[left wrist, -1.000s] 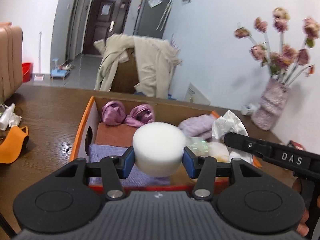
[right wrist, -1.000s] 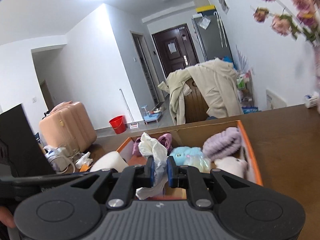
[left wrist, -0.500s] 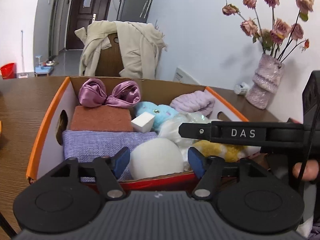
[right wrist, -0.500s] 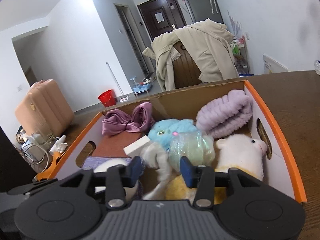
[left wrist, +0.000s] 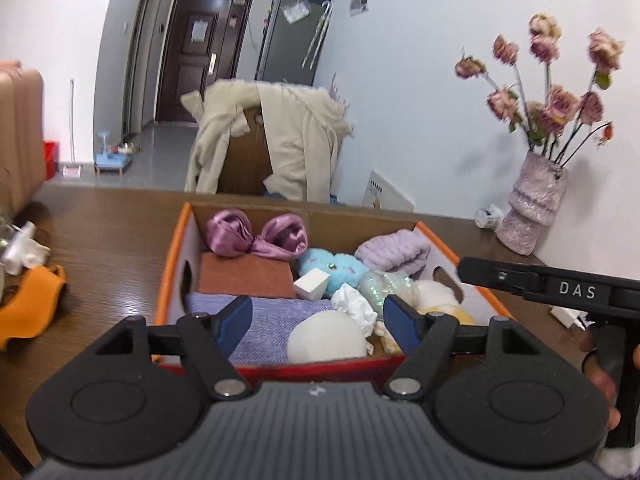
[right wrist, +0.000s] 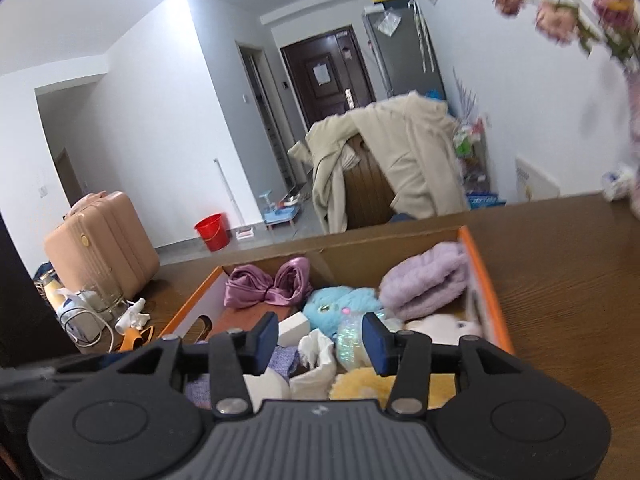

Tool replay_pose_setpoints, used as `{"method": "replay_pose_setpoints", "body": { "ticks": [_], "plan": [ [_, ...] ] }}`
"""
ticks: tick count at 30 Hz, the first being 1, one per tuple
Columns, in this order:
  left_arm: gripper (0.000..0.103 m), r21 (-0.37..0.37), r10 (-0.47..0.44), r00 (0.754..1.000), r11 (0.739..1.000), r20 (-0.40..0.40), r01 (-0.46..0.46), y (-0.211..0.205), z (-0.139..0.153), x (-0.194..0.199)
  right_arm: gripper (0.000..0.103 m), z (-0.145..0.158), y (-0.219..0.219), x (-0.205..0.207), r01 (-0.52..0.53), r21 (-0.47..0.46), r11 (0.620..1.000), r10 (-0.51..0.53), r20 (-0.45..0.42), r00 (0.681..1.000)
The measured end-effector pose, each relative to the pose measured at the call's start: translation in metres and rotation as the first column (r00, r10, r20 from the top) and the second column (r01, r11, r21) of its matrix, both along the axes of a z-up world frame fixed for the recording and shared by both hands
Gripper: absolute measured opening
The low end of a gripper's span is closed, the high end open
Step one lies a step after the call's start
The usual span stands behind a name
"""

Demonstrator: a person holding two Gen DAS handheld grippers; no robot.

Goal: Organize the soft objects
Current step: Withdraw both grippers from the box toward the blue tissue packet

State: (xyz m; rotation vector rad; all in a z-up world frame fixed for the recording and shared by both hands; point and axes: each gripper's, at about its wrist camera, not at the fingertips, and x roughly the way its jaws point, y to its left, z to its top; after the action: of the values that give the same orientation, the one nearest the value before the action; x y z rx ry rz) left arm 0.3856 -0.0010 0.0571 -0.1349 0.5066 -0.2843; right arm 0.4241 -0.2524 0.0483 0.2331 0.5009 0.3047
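Observation:
An orange-rimmed cardboard box (left wrist: 173, 248) on the brown table holds soft things: a white round sponge (left wrist: 326, 340), crumpled white tissue (left wrist: 354, 306), a purple satin bow (left wrist: 256, 234), a blue plush (left wrist: 334, 266), a lilac towel (left wrist: 392, 250), a brown pad, a purple cloth. My left gripper (left wrist: 318, 322) is open and empty above the box's near edge. My right gripper (right wrist: 320, 342) is open and empty over the box (right wrist: 486, 292), above the tissue (right wrist: 318, 346). The right gripper's body shows at right in the left wrist view.
A vase of dried pink roses (left wrist: 534, 208) stands at the table's back right. An orange mask (left wrist: 28, 306) and small white items lie on the table left of the box. A chair draped with a beige coat (left wrist: 272, 140) stands behind the table.
The left gripper let the white sponge go into the box and the right let the tissue go. Both have opened wider and pulled back and up from the box.

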Motion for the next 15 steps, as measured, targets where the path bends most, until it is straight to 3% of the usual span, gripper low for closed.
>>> {"method": "replay_pose_setpoints", "body": {
  "ticks": [6, 15],
  "plan": [
    [0.078, 0.015, 0.015, 0.998, 1.000, 0.053, -0.016, 0.007, 0.021, -0.061, 0.052, 0.031, -0.017, -0.073, 0.037, -0.054, 0.998, -0.032, 0.085, 0.996],
    [0.084, 0.038, -0.018, 0.990, 0.999, 0.140, 0.013, -0.004, 0.038, -0.159, 0.056, 0.050, -0.029, -0.170, 0.063, -0.079, 0.995, -0.048, 0.177, 0.983]
  ]
}}
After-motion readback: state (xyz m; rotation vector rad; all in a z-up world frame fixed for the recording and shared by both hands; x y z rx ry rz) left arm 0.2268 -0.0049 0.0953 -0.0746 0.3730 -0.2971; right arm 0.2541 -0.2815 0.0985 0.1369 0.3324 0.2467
